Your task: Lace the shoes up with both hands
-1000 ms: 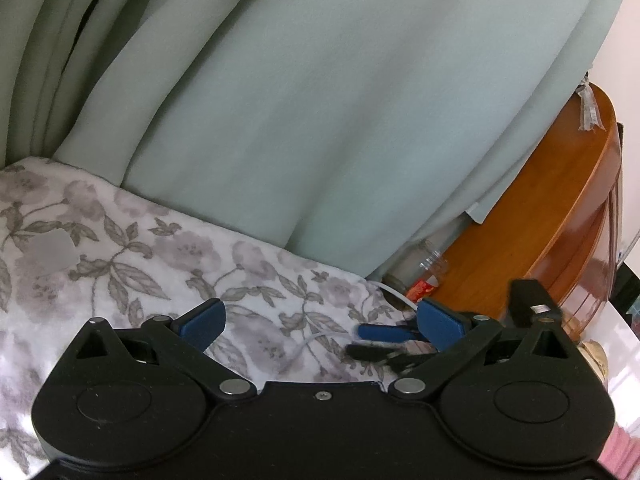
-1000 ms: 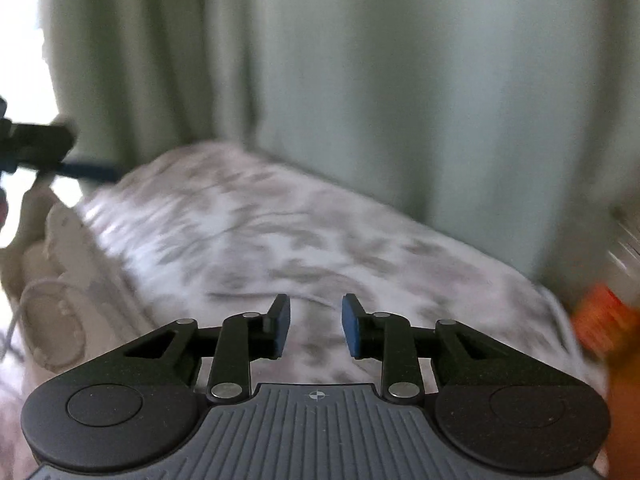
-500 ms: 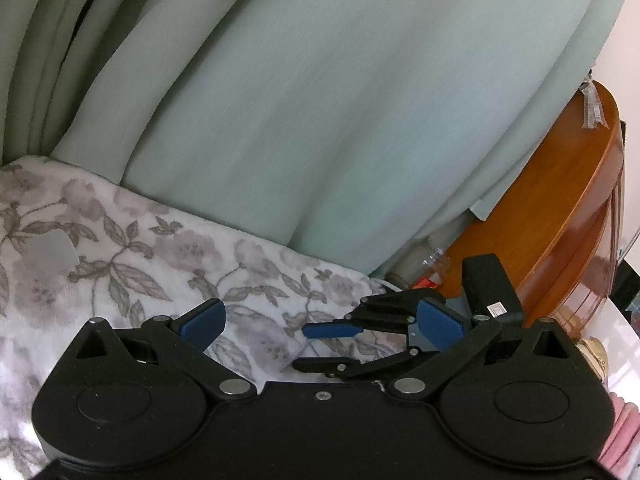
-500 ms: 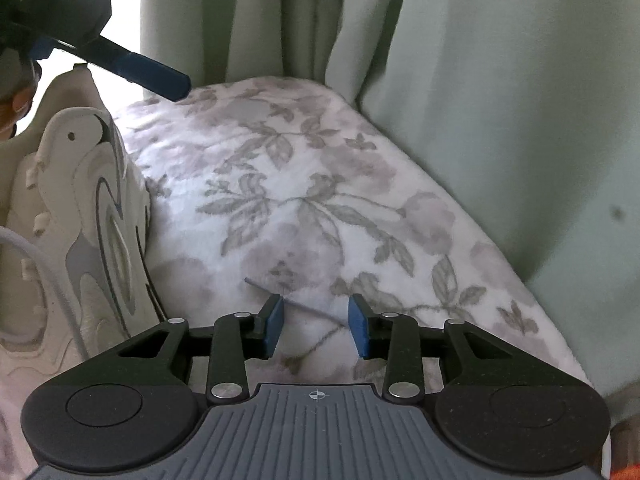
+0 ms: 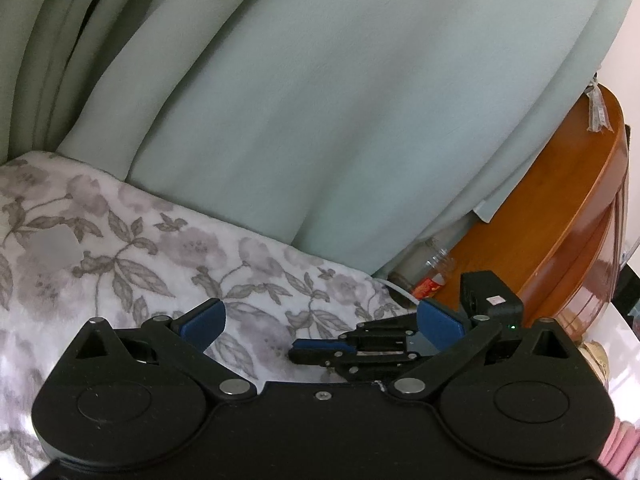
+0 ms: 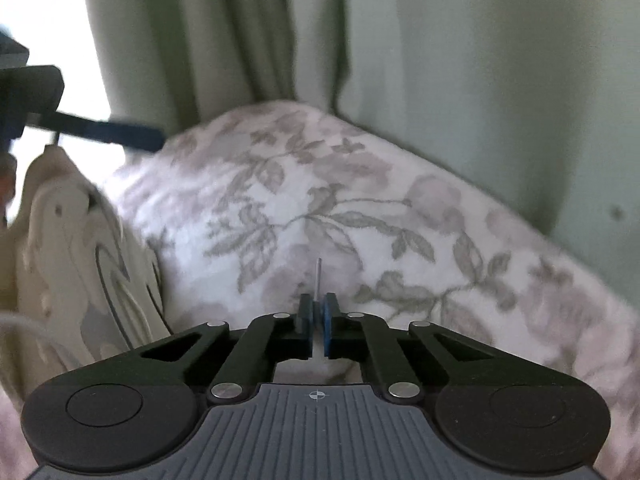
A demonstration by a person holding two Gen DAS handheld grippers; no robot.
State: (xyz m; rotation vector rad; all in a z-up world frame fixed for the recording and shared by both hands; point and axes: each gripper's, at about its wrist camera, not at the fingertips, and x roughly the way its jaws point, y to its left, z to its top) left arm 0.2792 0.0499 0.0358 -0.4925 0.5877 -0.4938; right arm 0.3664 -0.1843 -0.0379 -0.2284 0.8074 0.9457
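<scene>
A cream sneaker (image 6: 68,264) lies on the floral blanket (image 6: 320,184) at the left of the right wrist view, with a loop of white lace (image 6: 16,322) at its side. My right gripper (image 6: 318,312) is shut on the thin lace tip (image 6: 318,276), which sticks up between its blue pads. In the left wrist view that right gripper (image 5: 298,351) reaches in from the right, low over the blanket (image 5: 120,248). My left gripper (image 5: 320,322) is open and holds nothing. It also shows blurred above the sneaker, left gripper (image 6: 104,130). A white lace strand (image 5: 400,293) runs behind it.
Pale green curtains (image 5: 320,100) hang close behind the blanket's far edge. A rounded wooden cabinet (image 5: 560,220) stands at the right, with a clear bottle (image 5: 434,258) and a red packet (image 5: 428,286) at its foot.
My right gripper has shut on the lace tip that lay on the blanket. In the left wrist view it has reached further left. The left gripper has stayed open and nearly still.
</scene>
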